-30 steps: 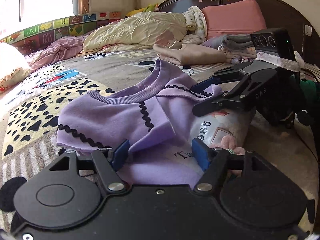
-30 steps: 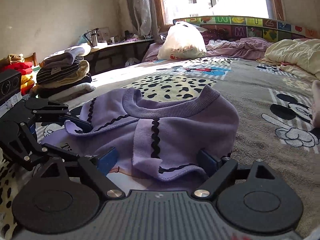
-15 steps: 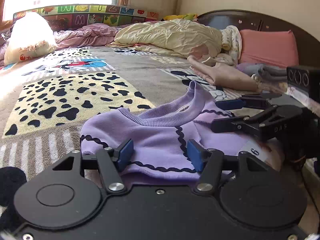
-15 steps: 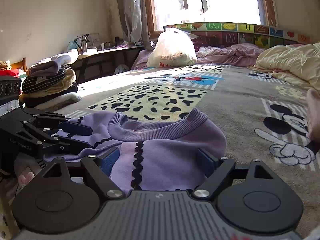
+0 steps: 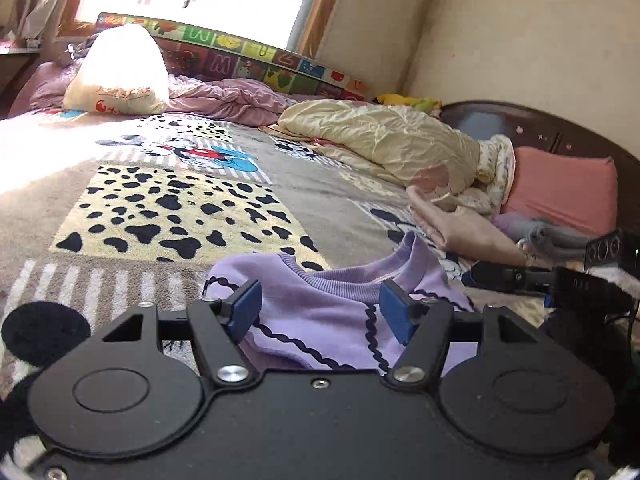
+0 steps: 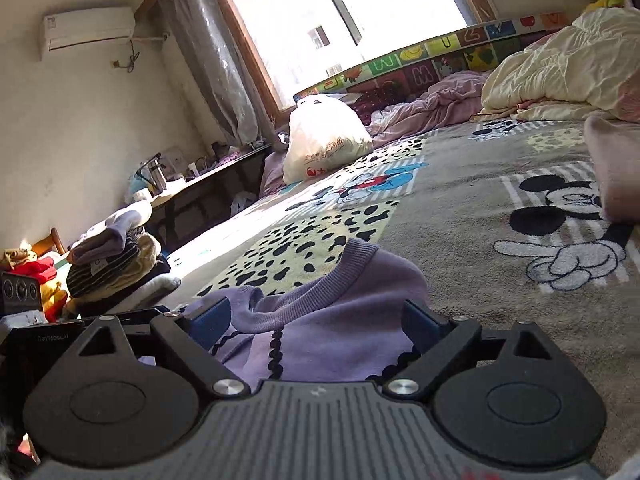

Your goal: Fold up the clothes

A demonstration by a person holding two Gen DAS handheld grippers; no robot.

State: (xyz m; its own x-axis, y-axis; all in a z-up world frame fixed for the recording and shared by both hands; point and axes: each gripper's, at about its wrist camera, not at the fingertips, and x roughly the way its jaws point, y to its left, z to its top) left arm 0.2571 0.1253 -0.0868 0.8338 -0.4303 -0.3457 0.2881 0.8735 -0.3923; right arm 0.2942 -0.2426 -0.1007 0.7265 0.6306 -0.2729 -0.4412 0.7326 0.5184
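A folded lilac sweater (image 5: 320, 304) lay on the bed's cartoon blanket (image 5: 168, 208), its ribbed collar turned up. The left hand-held gripper (image 5: 320, 312) sat low over it with blue pads (image 5: 246, 308) spread wide, holding nothing. The right hand-held gripper (image 6: 316, 324) was likewise released, its fingers either side of the sweater's folded edge. A stack of folded clothes (image 6: 116, 260) stood off to the side.
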